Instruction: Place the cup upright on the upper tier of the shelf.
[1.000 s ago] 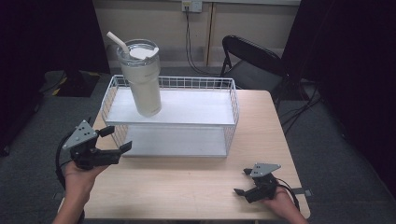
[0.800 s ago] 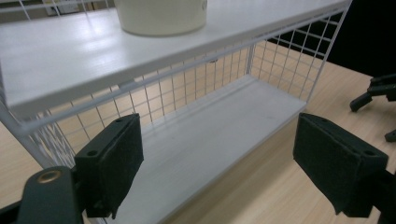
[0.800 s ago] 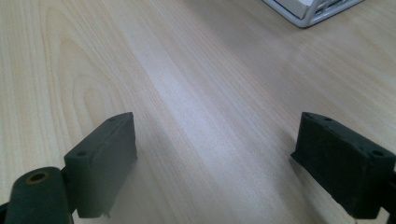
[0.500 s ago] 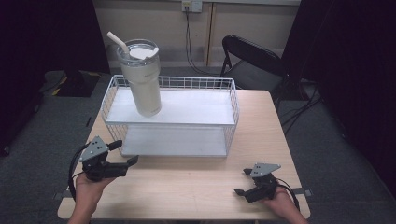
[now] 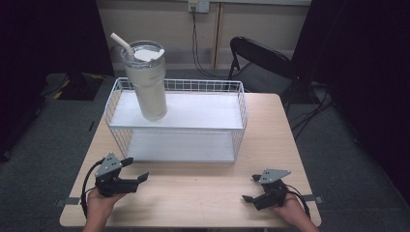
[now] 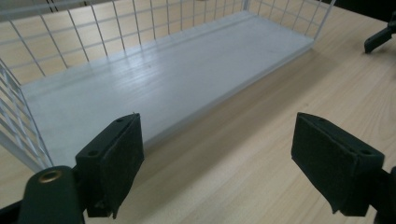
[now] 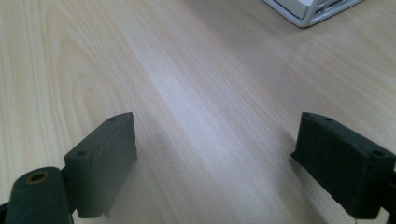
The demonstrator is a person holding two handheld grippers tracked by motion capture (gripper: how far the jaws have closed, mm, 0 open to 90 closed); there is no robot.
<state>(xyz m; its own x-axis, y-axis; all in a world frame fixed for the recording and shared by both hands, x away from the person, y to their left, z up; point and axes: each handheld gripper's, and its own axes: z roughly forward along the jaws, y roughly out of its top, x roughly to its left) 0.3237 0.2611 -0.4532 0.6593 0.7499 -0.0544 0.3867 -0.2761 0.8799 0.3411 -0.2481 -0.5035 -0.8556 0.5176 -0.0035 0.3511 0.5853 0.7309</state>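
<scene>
A cream tumbler (image 5: 145, 82) with a clear lid and a straw stands on the upper shelf of a white wire rack (image 5: 176, 118), at its left end. My left gripper (image 5: 135, 170) rests low at the table's front left, open, jaws pointing right toward the rack's lower shelf (image 6: 140, 88). My right gripper (image 5: 250, 188) rests at the front right, open, jaws pointing left over bare wood. In the left gripper view my left gripper (image 6: 219, 163) holds nothing. In the right gripper view my right gripper (image 7: 217, 163) is empty too.
The wooden table (image 5: 203, 193) has bare room between the two grippers. A black folding chair (image 5: 261, 60) stands behind the table at the right. A rack corner (image 7: 313, 11) shows at the top of the right gripper view. The floor around is grey carpet.
My left gripper has dropped from the table's left edge down toward the front and turned its jaws to the right. The right gripper has stayed still.
</scene>
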